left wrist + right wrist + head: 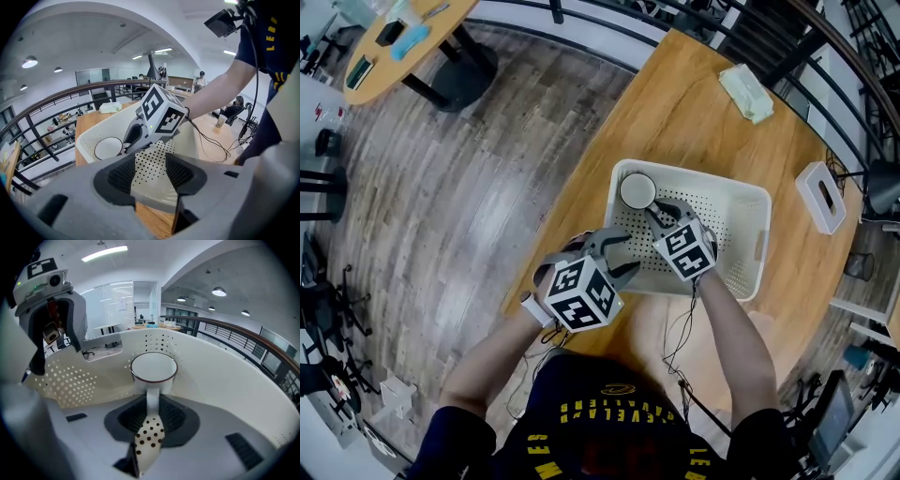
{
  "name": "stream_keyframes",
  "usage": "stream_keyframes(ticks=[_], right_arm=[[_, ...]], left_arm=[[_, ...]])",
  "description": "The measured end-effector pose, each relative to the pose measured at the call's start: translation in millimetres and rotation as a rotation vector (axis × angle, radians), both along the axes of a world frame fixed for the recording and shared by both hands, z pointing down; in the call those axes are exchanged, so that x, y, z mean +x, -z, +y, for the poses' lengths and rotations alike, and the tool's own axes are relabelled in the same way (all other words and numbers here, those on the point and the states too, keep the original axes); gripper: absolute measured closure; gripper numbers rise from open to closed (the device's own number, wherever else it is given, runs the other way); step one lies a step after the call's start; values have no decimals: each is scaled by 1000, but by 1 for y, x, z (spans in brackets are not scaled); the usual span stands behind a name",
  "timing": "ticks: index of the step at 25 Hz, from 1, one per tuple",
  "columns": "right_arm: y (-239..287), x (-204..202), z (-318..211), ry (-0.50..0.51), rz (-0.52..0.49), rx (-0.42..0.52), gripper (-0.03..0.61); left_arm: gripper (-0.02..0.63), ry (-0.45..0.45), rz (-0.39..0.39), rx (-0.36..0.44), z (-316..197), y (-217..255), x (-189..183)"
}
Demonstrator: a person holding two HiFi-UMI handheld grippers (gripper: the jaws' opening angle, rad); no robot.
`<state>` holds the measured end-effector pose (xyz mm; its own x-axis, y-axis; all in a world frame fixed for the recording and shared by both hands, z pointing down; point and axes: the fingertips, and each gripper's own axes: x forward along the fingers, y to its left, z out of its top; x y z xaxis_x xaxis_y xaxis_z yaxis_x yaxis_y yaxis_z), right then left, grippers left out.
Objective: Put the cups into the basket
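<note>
The right tongs (152,409) clamp the cup (153,367) by its handle, low inside the basket (225,380), so only letting go seems left; the left tongs (150,172) gape empty by its rim.

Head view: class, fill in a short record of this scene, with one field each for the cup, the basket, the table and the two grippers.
cup: white with a dark rim, upright, inside the basket near a corner
basket: white, perforated, standing on the table
table: wooden
right gripper: jaws closed on the cup's handle
left gripper: jaws apart, by the basket's near rim
</note>
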<state>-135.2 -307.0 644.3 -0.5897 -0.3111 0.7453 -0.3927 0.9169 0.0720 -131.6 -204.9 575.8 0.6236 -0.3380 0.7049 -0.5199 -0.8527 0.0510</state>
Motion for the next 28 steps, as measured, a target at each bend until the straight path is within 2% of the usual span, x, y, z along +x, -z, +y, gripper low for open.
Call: stream_keyframes(ticks=[3,6,10,12,17,21,25,28], right_arm=[[0,2,-1,-16,10,2,502],[0,10,-1,-52,5,-16,441],[7,27,0,-115,-16,-31,434],[21,33,1,-141,-29,-11,436],[55,52,0,-206,-100,49,436],[89,65,11,-296,-223,51,437],[117,79,41,-356,-332,36,465],[130,91,67,-399,-387,27,545]], left_arm=[[407,10,8,-1,2,1,0],[407,19,10,1,3,3,0],[407,43,12,16,0,8,-5],[407,95,42,26,-3,15,-8],[407,268,171,28,-10,35,-17],[408,302,225,49,-7,52,-16],[446,311,289,52,11,67,-5],[489,328,326,38,29,71,3]])
